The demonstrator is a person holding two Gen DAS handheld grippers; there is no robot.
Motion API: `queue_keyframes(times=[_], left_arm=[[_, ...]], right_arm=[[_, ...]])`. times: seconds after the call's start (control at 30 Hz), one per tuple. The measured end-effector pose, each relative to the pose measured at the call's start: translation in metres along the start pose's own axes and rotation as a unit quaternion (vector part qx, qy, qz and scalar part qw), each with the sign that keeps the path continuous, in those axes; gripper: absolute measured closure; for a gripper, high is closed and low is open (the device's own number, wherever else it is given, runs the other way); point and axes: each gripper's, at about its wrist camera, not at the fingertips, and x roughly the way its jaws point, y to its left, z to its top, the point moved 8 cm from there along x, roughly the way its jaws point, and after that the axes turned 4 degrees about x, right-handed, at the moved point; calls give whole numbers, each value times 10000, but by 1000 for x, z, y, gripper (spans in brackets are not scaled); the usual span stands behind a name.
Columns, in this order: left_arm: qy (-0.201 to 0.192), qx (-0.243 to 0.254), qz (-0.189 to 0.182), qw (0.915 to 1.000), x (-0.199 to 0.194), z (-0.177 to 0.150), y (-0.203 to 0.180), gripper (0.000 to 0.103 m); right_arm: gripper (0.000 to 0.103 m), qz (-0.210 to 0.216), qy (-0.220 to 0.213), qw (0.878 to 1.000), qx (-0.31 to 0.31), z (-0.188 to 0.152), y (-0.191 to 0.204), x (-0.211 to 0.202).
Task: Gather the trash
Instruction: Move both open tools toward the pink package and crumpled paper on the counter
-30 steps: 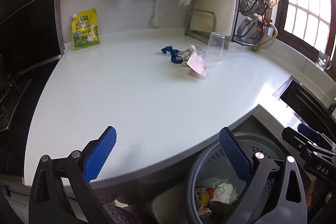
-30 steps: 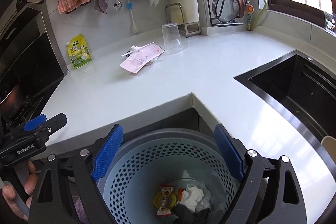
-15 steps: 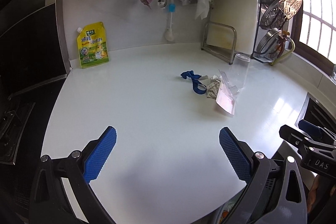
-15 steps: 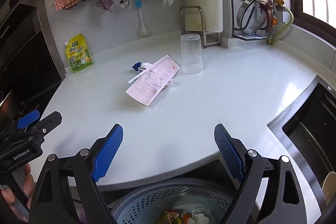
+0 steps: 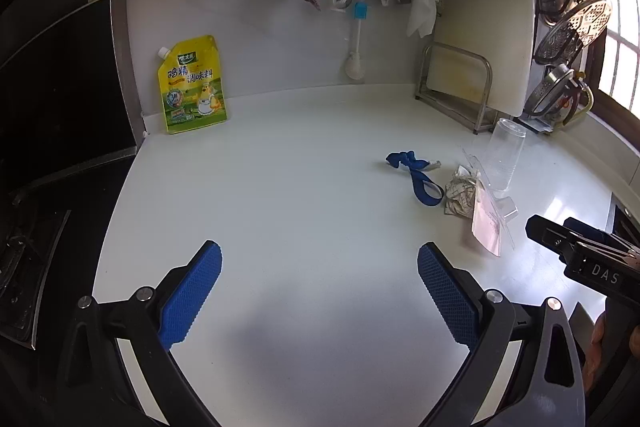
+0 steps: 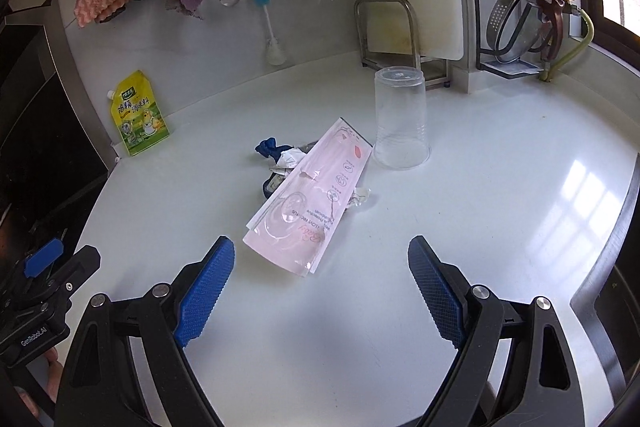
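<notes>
**Both grippers up from the bin, now over the surface facing the trash pile**

Change: a second ago both wrist views looked down into a perforated bin with litter in it; now the bin is out of frame and both cameras look across the white surface (image 6: 500,155). Reads as one drop-off done, next pickup starting.

Left gripper (image 5: 320,291): fingers spread wide, nothing between them. Right gripper (image 6: 320,291): fingers likewise released, empty.

Trash left, mid-surface: pink packet (image 6: 308,203) lying flat, nearest the right gripper, just ahead of its left finger. Behind it crumpled paper (image 5: 460,191) and a blue strap (image 5: 416,175), touching or overlapping in one heap. Clear cup (image 6: 400,119) stands upside down just beside the packet's far end.

Likely next: right gripper takes the packet. It lies flat and thin, so it may need a low pinch at an end.

Room: bare surface on all near sides of the heap, so the approach is open. Cup is close and could tip. Sink edge (image 6: 600,267) at right, cooktop (image 5: 36,259) past the left edge. Yellow pouch (image 5: 192,87) at the back wall, well apart.
</notes>
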Motion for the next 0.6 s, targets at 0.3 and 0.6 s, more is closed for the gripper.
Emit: queue_keyframes(times=[0.3,0.6], left_arm=[[31,54,-35,10000,9,0,-2,6],[49,98,-49,9999,11,0,-5,6]], right_arm=[[18,-67,159,9999,8,14,2,29],[18,-134,421,9989,125,22,5,55]])
